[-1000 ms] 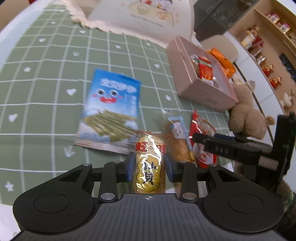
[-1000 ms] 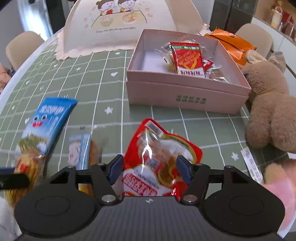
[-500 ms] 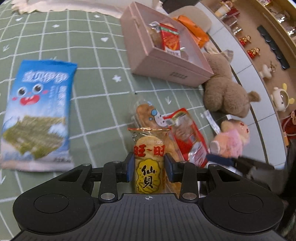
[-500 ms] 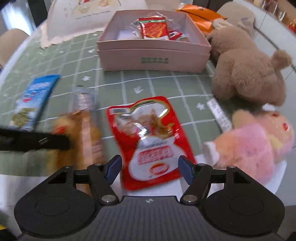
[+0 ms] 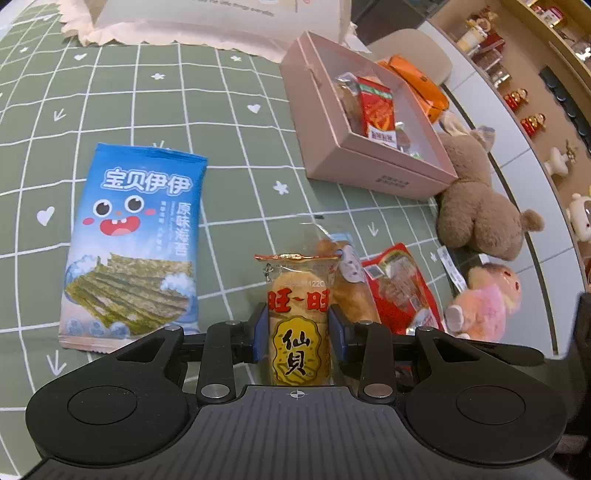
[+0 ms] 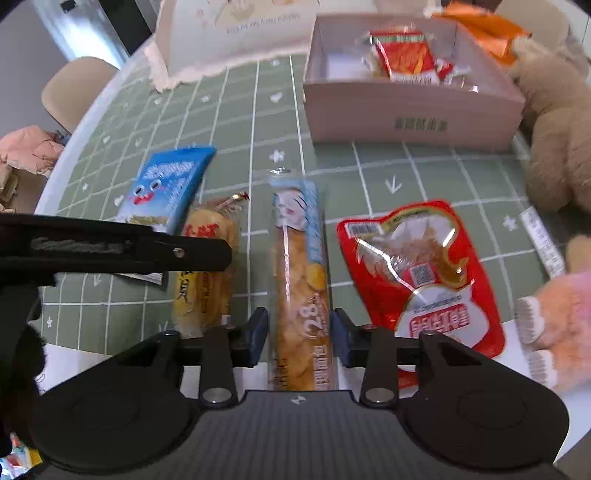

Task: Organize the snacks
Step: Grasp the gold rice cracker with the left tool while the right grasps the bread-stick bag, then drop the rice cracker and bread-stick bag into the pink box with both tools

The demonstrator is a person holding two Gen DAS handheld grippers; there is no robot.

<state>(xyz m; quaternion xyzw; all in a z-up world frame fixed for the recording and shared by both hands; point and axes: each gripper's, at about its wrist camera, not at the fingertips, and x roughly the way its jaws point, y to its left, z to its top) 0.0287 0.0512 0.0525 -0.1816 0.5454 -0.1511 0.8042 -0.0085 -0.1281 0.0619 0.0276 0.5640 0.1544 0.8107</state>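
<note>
My left gripper (image 5: 298,334) is shut on a yellow rice cracker pack (image 5: 298,317), held above the green checked cloth. The pack also shows in the right wrist view (image 6: 207,273). My right gripper (image 6: 298,334) is around a long bread snack pack (image 6: 300,280) that lies on the cloth; its pads touch or nearly touch the pack's sides. That pack also shows in the left wrist view (image 5: 347,280). A red snack pouch (image 6: 424,273) lies to its right. A blue seaweed pack (image 5: 136,236) lies to the left. A pink box (image 5: 373,162) at the back holds several snacks.
A brown plush bear (image 5: 476,214) sits right of the box and a pink plush toy (image 5: 487,299) lies near the table's right edge. A white food cover (image 6: 236,33) stands at the back. Orange packs (image 5: 417,81) lie behind the box. Shelves with ornaments stand at the far right.
My right gripper has moved left from the red pouch to the long bread pack and has narrowed around it. My left gripper keeps hold of the cracker pack and has lifted and turned.
</note>
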